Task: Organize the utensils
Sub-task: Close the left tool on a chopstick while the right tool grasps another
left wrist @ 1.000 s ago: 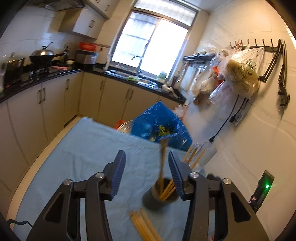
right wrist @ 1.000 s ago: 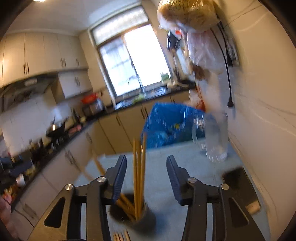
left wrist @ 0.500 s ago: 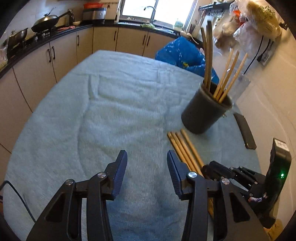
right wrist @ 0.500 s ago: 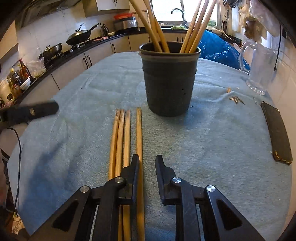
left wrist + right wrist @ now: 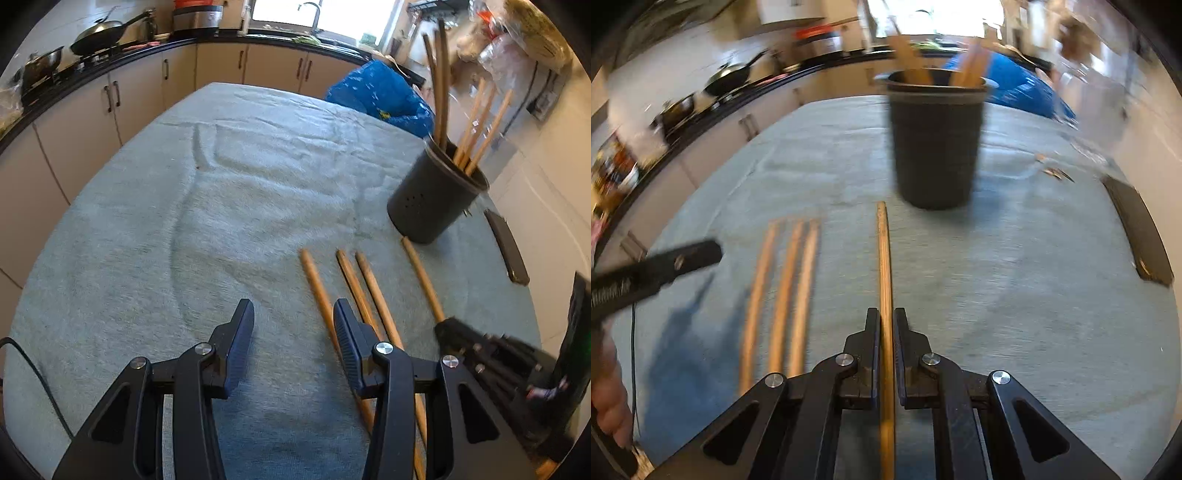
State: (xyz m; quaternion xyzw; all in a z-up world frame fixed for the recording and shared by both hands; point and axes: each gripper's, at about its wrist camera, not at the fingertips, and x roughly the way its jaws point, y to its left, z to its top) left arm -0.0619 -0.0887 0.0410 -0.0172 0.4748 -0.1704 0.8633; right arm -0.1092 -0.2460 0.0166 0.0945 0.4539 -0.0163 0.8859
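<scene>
Right gripper (image 5: 886,328) clamped one wooden chopstick (image 5: 883,251); three loose at 9 o'clock; dark cylindrical holder (image 5: 936,140) at 12, part-filled. Left gripper (image 5: 293,332) half-open, empty.

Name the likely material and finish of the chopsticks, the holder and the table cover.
Chopsticks: probably wood or bamboo, matte tan with faint lengthwise grain. Holder: likely matte dark plastic, with small drain holes; ceramic is possible. Table cover: soft fabric, seemingly terry cloth, fuzzy and wrinkled.

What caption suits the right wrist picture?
Right tool shut on one wooden chopstick lying before the dark round holder on blue-grey cloth.
</scene>
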